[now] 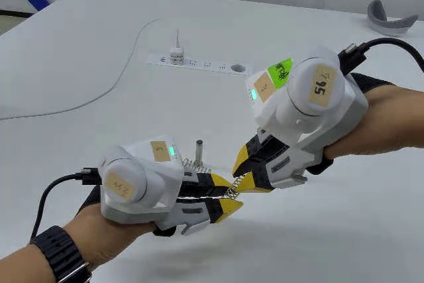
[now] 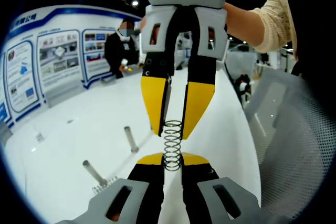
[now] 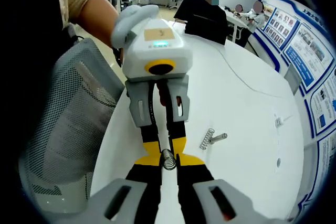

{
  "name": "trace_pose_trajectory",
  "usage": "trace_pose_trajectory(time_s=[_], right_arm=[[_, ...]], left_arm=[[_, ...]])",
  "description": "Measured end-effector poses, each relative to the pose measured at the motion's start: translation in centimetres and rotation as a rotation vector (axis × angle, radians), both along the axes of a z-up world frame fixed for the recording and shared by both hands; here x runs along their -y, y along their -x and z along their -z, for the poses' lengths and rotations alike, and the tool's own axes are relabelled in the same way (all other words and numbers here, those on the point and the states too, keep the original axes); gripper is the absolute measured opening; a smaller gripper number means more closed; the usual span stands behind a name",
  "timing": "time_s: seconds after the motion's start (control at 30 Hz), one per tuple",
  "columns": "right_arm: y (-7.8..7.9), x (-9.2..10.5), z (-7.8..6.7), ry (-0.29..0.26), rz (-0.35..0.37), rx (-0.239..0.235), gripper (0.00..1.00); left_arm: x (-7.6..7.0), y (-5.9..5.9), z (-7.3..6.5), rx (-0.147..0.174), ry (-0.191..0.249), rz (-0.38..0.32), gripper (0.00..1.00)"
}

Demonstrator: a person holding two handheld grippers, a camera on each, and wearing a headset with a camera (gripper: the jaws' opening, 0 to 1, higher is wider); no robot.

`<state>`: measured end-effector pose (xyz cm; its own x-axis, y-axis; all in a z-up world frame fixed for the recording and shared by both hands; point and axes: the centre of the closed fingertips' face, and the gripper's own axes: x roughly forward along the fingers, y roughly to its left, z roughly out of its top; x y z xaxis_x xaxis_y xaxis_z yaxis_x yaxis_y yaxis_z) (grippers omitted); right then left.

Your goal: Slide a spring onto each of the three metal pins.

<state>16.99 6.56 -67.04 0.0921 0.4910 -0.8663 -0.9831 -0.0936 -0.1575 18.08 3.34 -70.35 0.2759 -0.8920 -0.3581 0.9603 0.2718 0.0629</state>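
A small steel spring [image 1: 232, 192] spans the gap between my two grippers just above the white table [image 1: 311, 230]. My left gripper [image 1: 226, 195], low at the left, is shut on one end; in the left gripper view its yellow tips [image 2: 172, 162] pinch the spring [image 2: 172, 145]. My right gripper [image 1: 246, 170] reaches in from the upper right, and its tips [image 2: 173, 127] are shut on the other end of the spring [image 3: 168, 158]. Behind them a metal pin [image 1: 199, 150] stands upright, and a second spring [image 1: 192, 164] rests at its base. Two pins [image 2: 128, 139] [image 2: 93, 171] stand in the left gripper view.
A white power strip [image 1: 199, 64] with a plug and cable lies further back on the table. A grey curved object [image 1: 391, 21] sits at the far right edge. A mesh chair [image 3: 68, 129] stands beside the table, and people [image 3: 210, 9] are behind it.
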Motion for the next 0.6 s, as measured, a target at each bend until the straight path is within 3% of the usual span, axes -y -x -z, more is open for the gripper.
trace_pose_trajectory(time_s=[0.27,0.6], right_arm=[[0.0,0.0,0.2,0.003,0.031,-0.034,0.17],[-0.4,0.6,1.0,0.002,0.072,-0.063,0.15]], left_arm=[[0.0,0.1,0.0,0.003,0.005,-0.001,0.11],[0.1,0.0,-0.3,0.01,0.015,-0.002,0.11]])
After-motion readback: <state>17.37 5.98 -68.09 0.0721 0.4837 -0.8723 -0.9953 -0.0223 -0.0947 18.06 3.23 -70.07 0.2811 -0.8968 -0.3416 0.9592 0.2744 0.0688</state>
